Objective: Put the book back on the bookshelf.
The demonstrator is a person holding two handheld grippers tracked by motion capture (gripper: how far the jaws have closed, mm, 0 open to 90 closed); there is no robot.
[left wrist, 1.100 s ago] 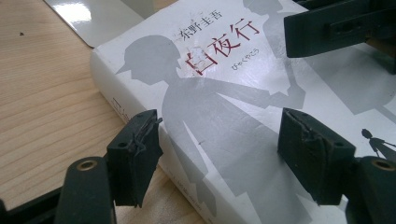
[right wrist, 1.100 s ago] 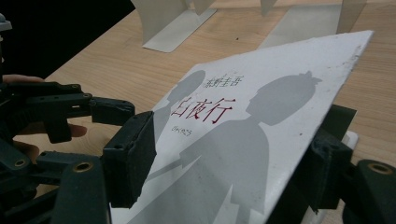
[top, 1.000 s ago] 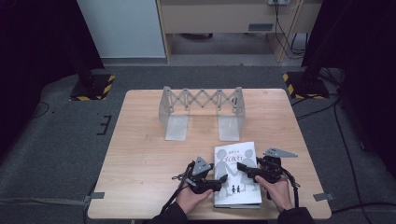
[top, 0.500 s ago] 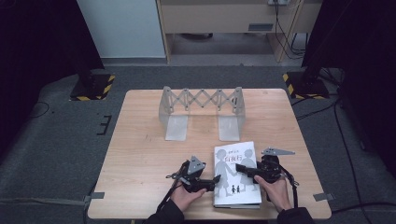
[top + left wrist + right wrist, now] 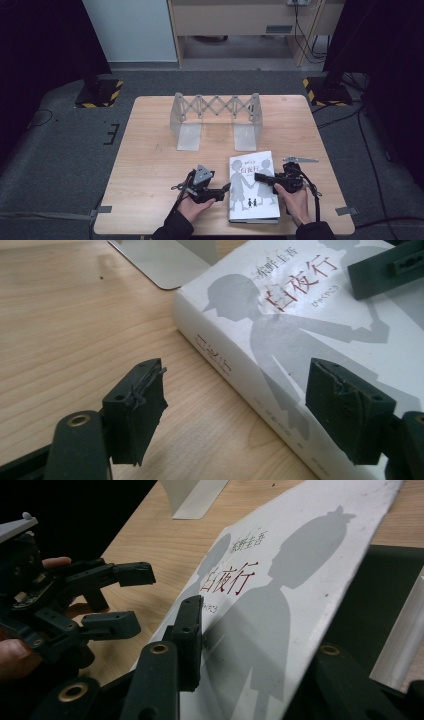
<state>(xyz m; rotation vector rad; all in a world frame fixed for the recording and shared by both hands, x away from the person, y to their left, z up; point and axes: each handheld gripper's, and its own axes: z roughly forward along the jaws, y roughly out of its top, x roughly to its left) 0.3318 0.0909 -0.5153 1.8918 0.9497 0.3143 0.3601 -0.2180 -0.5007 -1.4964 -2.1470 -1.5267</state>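
Note:
A white book (image 5: 250,202) with grey silhouettes on its cover lies flat near the table's front edge. My left gripper (image 5: 226,190) sits just left of it, and in the left gripper view its open jaws (image 5: 240,405) frame the spine's near corner of the book (image 5: 300,325) without touching it; they opened a little over the last second. My right gripper (image 5: 261,180) reaches over the book from the right. In the right gripper view the raised front cover (image 5: 280,580) passes between its jaws (image 5: 260,650), which have just been closing, one above and one beneath, with a gap left.
A folding metal book rack (image 5: 215,107) stands at the back of the wooden table (image 5: 150,165), its two flat feet pointing toward the book. Bare wood lies left of my left gripper. The table's front edge is close to both hands.
The left gripper has slid a little to the left, off the book's edge. The right gripper has stayed put while its jaws narrowed around the cover.

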